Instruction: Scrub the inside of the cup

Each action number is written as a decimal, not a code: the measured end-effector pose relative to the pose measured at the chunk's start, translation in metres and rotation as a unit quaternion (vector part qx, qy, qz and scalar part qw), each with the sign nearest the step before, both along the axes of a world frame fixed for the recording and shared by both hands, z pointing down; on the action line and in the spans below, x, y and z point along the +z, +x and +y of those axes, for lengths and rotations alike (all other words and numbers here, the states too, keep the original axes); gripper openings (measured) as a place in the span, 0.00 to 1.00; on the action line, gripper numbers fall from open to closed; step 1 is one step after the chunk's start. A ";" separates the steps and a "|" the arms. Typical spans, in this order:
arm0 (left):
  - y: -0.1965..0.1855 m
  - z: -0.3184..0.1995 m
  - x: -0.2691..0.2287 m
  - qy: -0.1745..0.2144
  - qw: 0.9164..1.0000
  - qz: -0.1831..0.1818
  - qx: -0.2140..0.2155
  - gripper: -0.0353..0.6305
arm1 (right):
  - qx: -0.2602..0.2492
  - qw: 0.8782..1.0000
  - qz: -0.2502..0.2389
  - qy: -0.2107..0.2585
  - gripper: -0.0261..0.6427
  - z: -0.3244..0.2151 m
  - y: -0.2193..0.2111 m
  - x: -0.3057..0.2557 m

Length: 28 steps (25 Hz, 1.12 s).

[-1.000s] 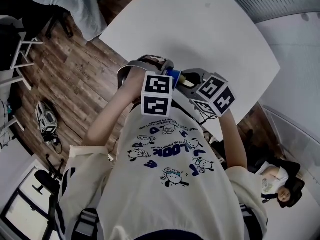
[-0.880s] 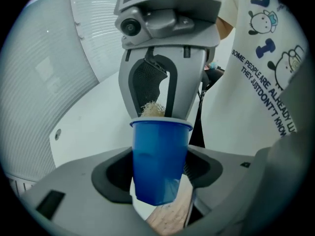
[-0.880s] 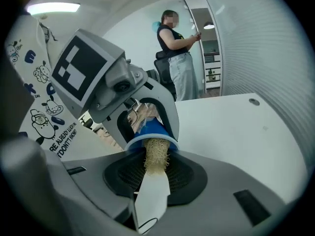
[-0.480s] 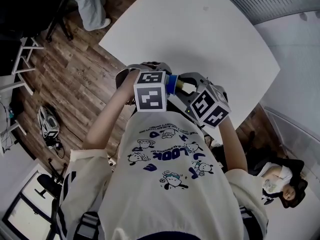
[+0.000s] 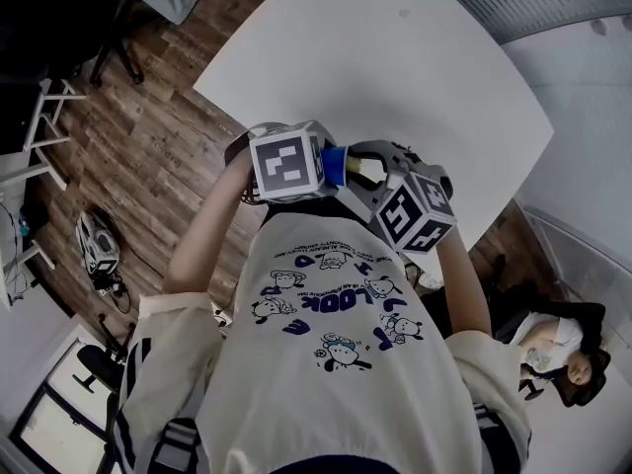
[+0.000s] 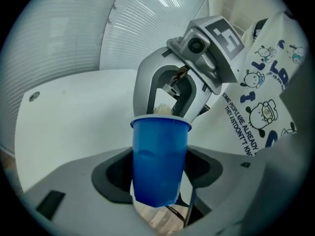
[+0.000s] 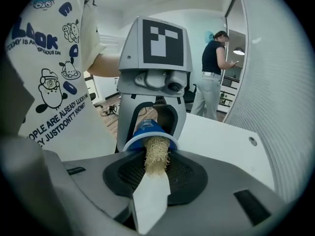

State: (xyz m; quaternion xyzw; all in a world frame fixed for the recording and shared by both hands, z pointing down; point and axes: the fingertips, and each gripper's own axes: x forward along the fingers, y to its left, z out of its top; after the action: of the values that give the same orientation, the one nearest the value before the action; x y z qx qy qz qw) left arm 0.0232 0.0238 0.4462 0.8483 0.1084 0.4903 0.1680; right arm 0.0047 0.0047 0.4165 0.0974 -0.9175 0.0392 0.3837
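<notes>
Blue cup (image 6: 160, 161), upright, clamped between the near jaws. Right gripper (image 6: 173, 104) opposite (marker cube (image 6: 222, 32) on top), its pale scrubber (image 6: 162, 109) at the cup's mouth. White table (image 6: 69, 117) behind.

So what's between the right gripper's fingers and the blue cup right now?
A brush: the right gripper clamps its pale handle, and its bristles reach into the mouth of the blue cup. The right gripper view shows this.

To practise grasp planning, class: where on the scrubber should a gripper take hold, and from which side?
Grip the flat white handle, jaws on its two broad faces, coming from the end away from the blue cup. The fibrous head looks soft and pokes into the cup's mouth, so only the handle is free and firm.
</notes>
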 end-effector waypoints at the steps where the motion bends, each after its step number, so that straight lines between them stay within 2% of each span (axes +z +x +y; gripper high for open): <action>1: 0.000 0.001 -0.001 -0.006 1.000 0.001 0.000 0.54 | -0.003 1.000 0.000 0.004 0.19 0.000 0.000 -0.001; 9: -0.003 0.006 0.001 -0.047 0.999 0.003 -0.003 0.54 | -0.025 0.999 0.018 0.040 0.19 0.005 -0.001 0.000; 14: -0.004 0.017 -0.002 -0.122 0.992 0.017 -0.010 0.54 | -0.072 0.995 0.004 0.074 0.19 0.013 -0.003 -0.004; 19: -0.006 0.030 -0.009 -0.168 0.985 0.037 -0.001 0.54 | -0.117 0.986 -0.012 0.114 0.19 0.025 -0.005 -0.011; 22: -0.005 0.030 -0.012 -0.178 0.983 0.045 -0.004 0.54 | -0.119 0.986 -0.016 0.119 0.19 0.025 -0.003 -0.013; 28: -0.006 0.022 -0.014 -0.175 0.983 0.050 -0.015 0.54 | -0.106 0.988 -0.024 0.113 0.19 0.020 0.000 -0.015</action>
State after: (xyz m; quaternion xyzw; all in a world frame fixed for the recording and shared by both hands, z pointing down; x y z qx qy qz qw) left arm 0.0174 0.0462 0.4326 0.8310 0.1879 0.4179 0.3153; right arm 0.0047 0.0245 0.4014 0.0410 -0.9301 -0.1034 0.3500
